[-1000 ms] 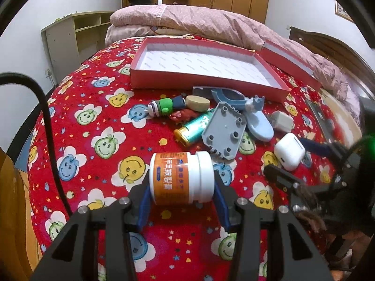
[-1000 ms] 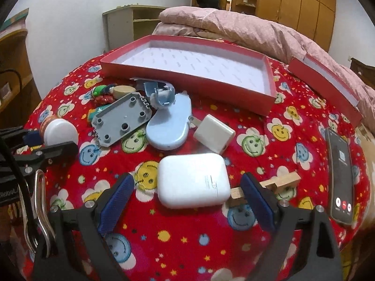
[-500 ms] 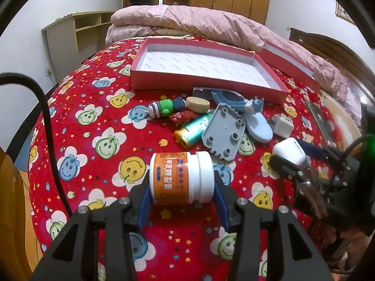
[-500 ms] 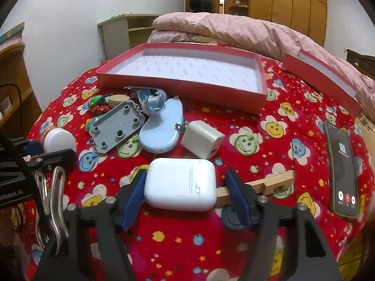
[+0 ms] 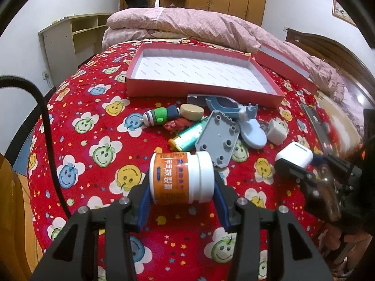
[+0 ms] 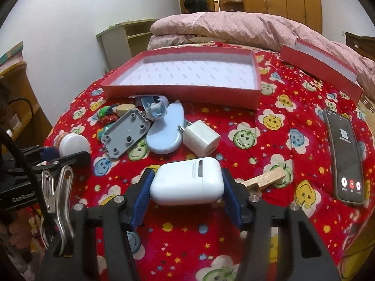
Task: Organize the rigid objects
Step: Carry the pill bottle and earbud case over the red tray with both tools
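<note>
Two objects are held at once above the red smiley-print bedspread. An orange-labelled white jar is clamped on its side by the left gripper, the blue pads being pressed against its base and its lid. A white earbud case is gripped across its width by the right gripper, and it appears to be raised clear of the cloth, with a small wooden block seen just behind it. The pick-up step is judged to be complete for both, so the carry to the open red box is what remains. Between the grippers and that box a cluster is spread: a grey plate, a pale blue oval piece and a white charger plug. Both loads would need to be lifted over this cluster and the near wall of the box before being released inside. A phone lies well apart to the right.
</note>
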